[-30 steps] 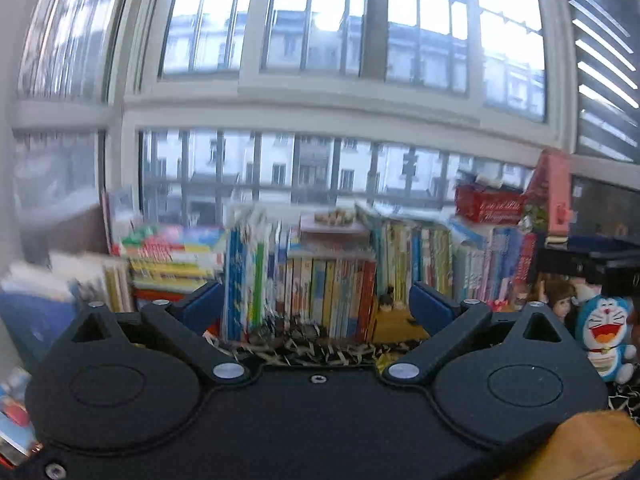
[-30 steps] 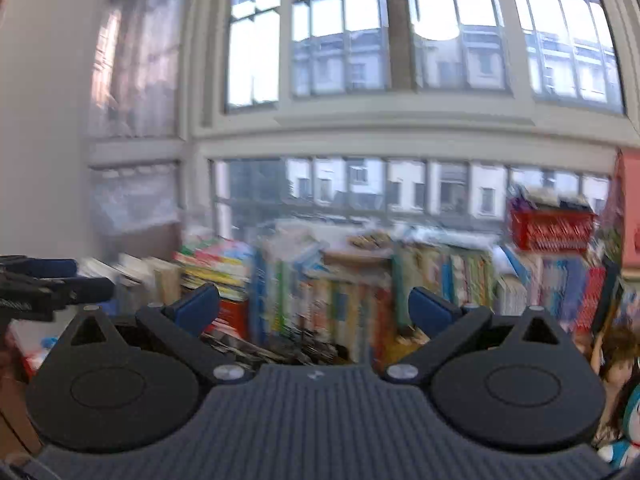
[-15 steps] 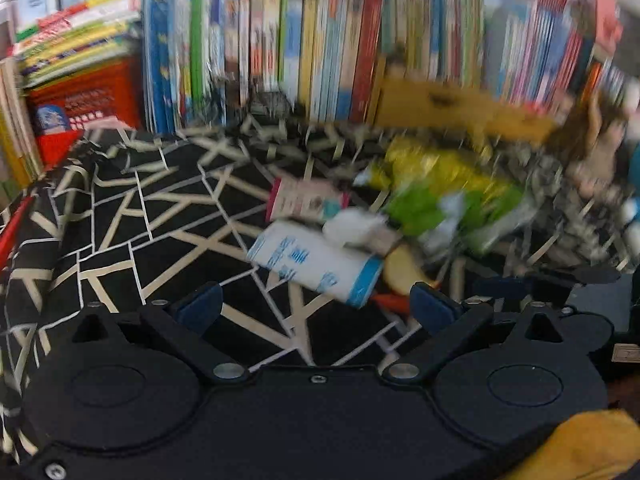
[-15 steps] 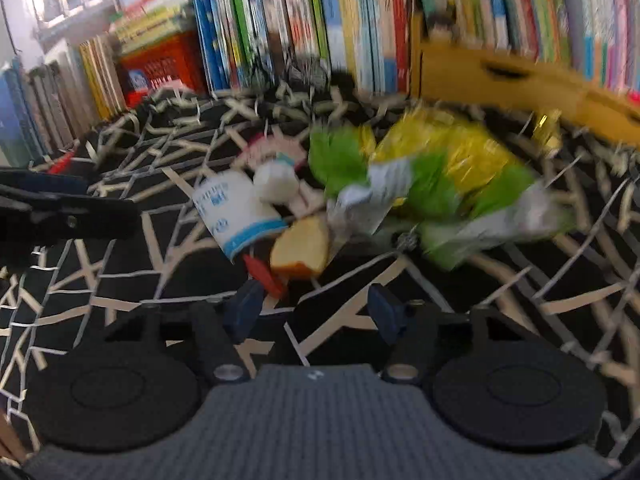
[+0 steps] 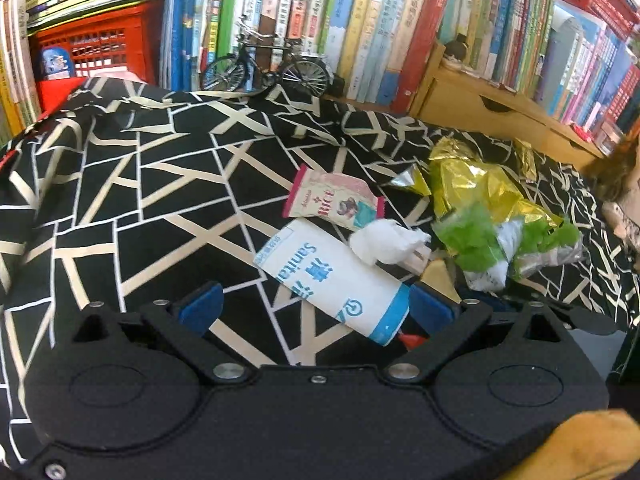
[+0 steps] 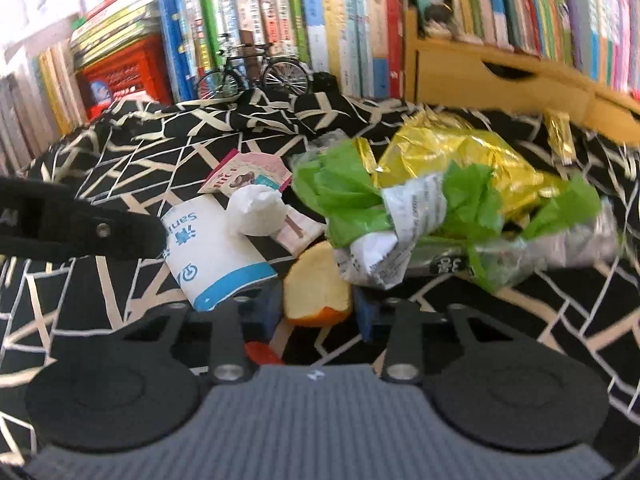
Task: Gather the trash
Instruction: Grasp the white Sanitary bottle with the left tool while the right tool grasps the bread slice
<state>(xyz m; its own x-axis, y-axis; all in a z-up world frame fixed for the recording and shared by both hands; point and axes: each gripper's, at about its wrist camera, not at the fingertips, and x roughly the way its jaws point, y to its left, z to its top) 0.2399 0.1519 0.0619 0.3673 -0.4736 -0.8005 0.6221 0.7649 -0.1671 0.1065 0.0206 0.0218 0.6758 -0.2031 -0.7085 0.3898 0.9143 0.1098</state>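
Observation:
Trash lies in a heap on a black cloth with cream lines (image 5: 160, 184). A white and blue wrapper roll (image 5: 332, 280) lies between the wide-apart fingers of my left gripper (image 5: 316, 306), which is open and not touching it. My right gripper (image 6: 318, 310) is closing, with an orange peel piece (image 6: 316, 288) between its pads; I see no squeeze on it. Beside these lie a crumpled white tissue (image 6: 258, 212), a pink snack wrapper (image 5: 332, 202) and a gold and green bag (image 6: 440, 184). A finger of the left gripper (image 6: 80, 228) shows in the right wrist view.
Rows of upright books (image 5: 360, 20) line the back. A model bicycle (image 5: 264, 68) stands at the cloth's far edge, with a red crate (image 5: 92, 48) at the left and a wooden drawer box (image 5: 492, 108) at the right. A small red scrap (image 6: 262, 352) lies under the right gripper.
Both views have swung down from the windows onto the cloth and trash. The right jaws have narrowed from wide open to about the peel's width. The left jaws have stayed wide.

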